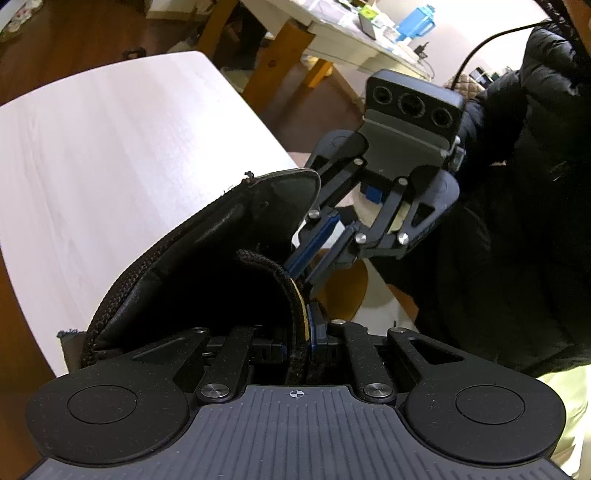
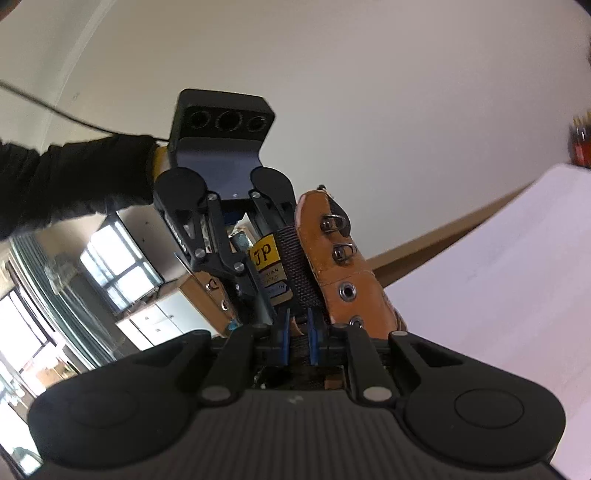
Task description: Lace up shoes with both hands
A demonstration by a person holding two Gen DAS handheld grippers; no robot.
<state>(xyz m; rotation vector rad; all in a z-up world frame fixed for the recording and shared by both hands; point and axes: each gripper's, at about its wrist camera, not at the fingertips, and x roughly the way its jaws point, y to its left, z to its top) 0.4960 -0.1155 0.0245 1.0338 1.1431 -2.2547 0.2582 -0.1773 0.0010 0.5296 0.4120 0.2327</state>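
White table [image 1: 110,147], brown wood floor [image 1: 74,33], plain wall [image 2: 369,74], bright windows [image 2: 110,258]

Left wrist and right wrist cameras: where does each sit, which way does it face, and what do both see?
Left wrist: on the left gripper, looking down over the boot to the white table; right gripper and black sleeve show.
Right wrist: on the right gripper, tilted up at the wall; left gripper and sleeve show.
Shared: boot, table.

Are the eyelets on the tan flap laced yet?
Unlaced: the eyelets and D-rings on the tan flap are bare in the right wrist view.
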